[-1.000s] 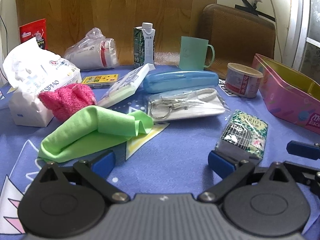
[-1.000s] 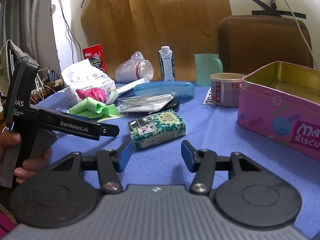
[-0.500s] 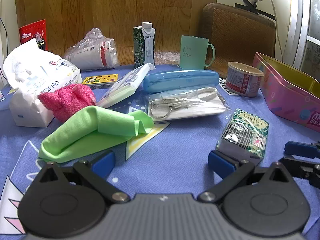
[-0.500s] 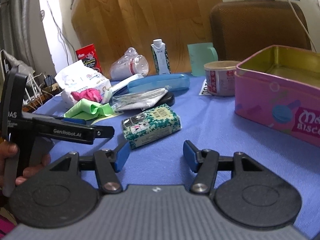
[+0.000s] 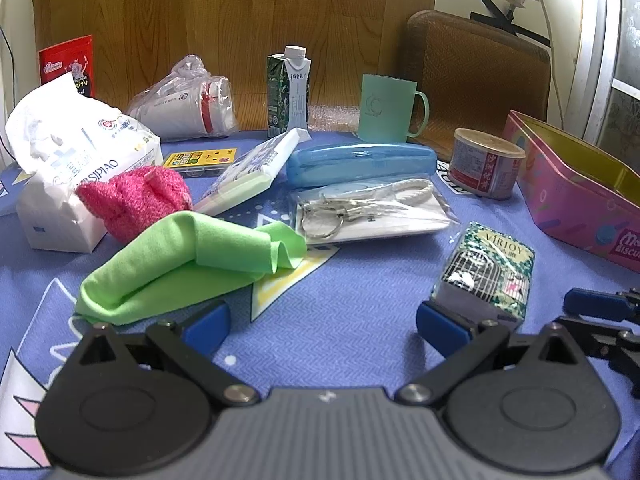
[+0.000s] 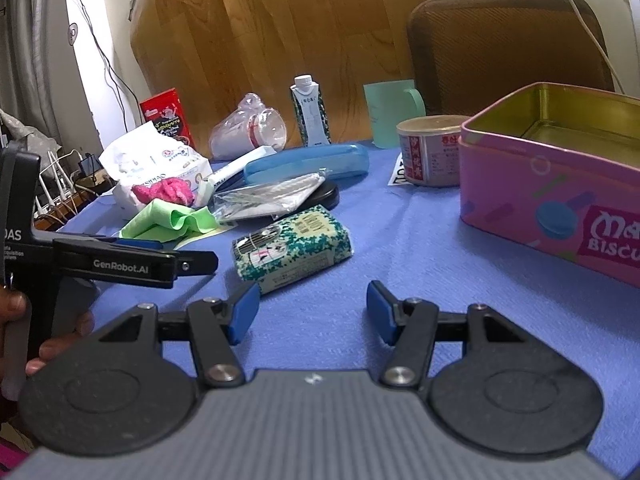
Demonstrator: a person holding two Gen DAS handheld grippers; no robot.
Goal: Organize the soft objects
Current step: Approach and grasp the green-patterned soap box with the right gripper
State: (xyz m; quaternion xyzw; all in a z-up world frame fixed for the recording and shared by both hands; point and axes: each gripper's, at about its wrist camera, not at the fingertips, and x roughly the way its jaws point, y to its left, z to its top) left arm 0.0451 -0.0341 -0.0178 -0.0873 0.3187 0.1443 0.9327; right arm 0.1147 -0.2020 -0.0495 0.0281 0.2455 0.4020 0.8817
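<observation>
Left hand-held gripper [image 5: 322, 326]: wide, empty.
Right hand-held gripper [image 6: 312, 312]: wide, empty.
Risk: snagging tissue pack [image 6: 294, 248] w/ left pad, shoving it off-line.

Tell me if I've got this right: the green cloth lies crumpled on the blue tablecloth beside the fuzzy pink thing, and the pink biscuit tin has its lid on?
Not quite. The pink biscuit tin has no lid on: the right wrist view looks straight into its bare gold inside. The rest holds: the green cloth lies crumpled on the blue tablecloth, beside the fuzzy pink thing.
</observation>
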